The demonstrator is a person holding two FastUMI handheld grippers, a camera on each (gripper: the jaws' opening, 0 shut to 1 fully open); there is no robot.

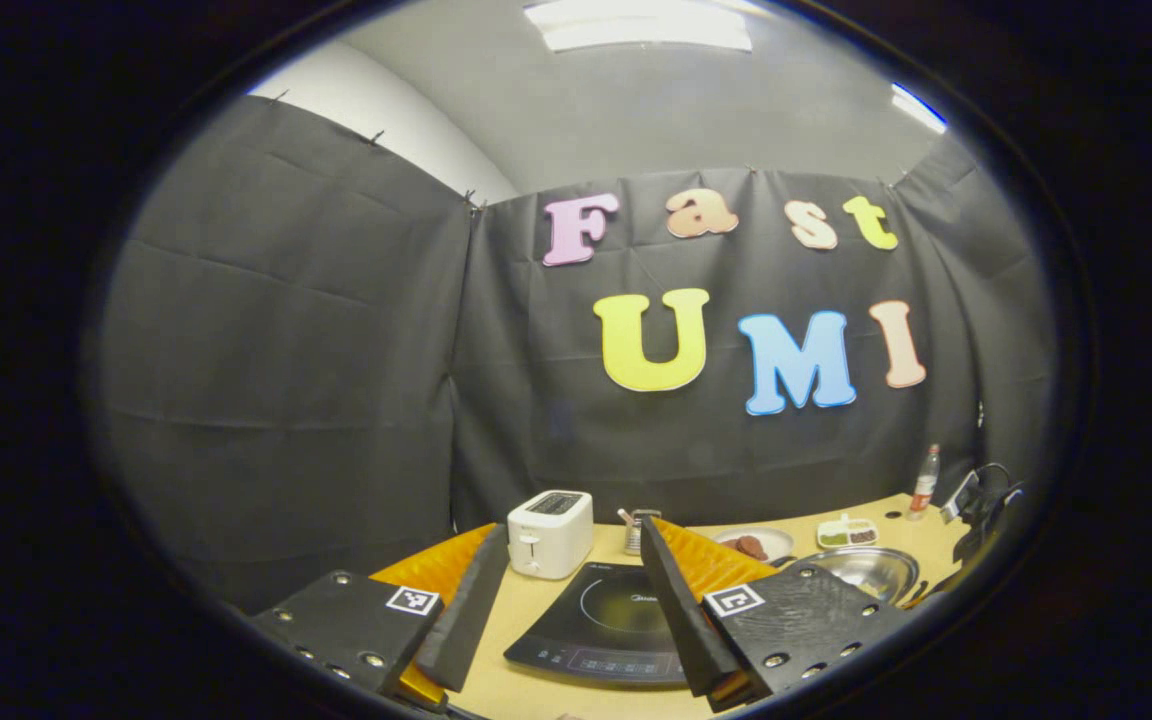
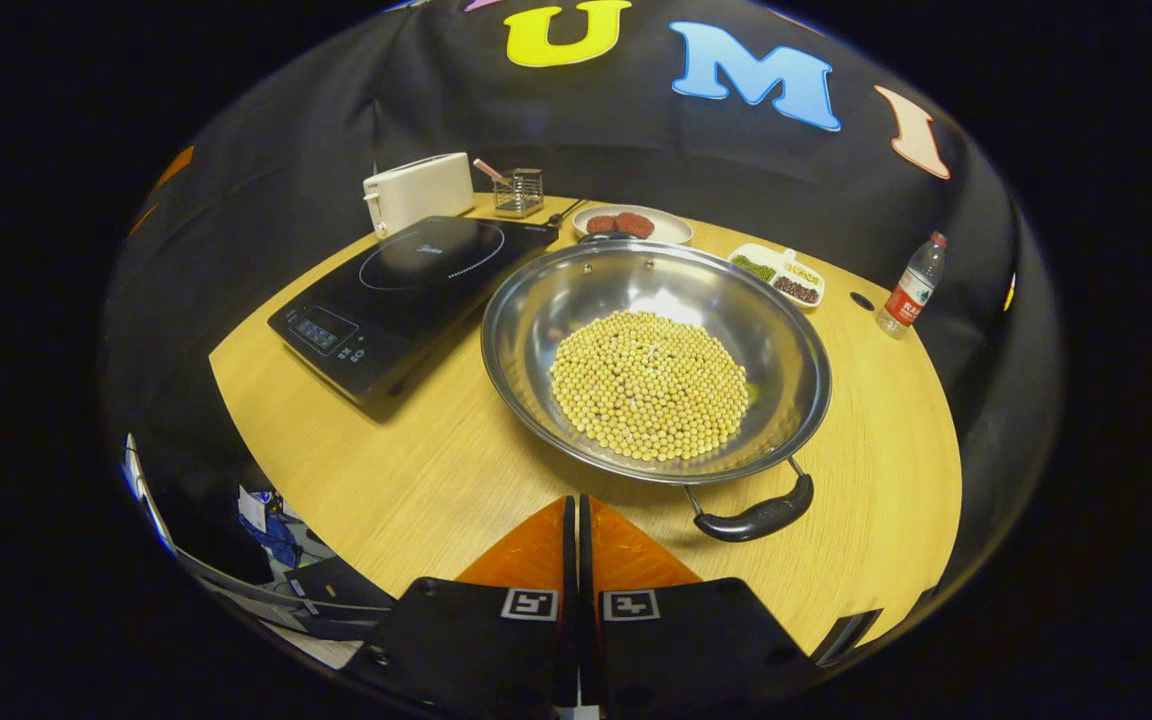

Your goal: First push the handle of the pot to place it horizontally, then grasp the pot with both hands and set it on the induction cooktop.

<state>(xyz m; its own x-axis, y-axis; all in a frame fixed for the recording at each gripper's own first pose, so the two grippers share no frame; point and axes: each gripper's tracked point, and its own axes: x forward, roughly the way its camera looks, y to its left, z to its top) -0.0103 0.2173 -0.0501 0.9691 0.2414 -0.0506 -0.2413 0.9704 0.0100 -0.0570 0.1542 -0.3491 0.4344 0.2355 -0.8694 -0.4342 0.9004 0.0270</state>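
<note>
A wide steel pot (image 2: 656, 360) holding yellow beans (image 2: 648, 385) sits on the round wooden table (image 2: 416, 470), its near black handle (image 2: 756, 515) pointing toward me and a little right. The black induction cooktop (image 2: 406, 290) lies to its left. My right gripper (image 2: 576, 510) is shut and empty, its tips just short of the pot's near rim, left of the handle. In the left gripper view, my left gripper (image 1: 568, 590) stands open above the cooktop (image 1: 606, 620), with the pot (image 1: 861, 570) off to the right.
A white toaster (image 2: 418, 190) and a wire holder (image 2: 519, 192) stand behind the cooktop. A plate of dark food (image 2: 631, 224), a small tray of beans (image 2: 786, 275) and a plastic bottle (image 2: 911, 285) line the far right of the table.
</note>
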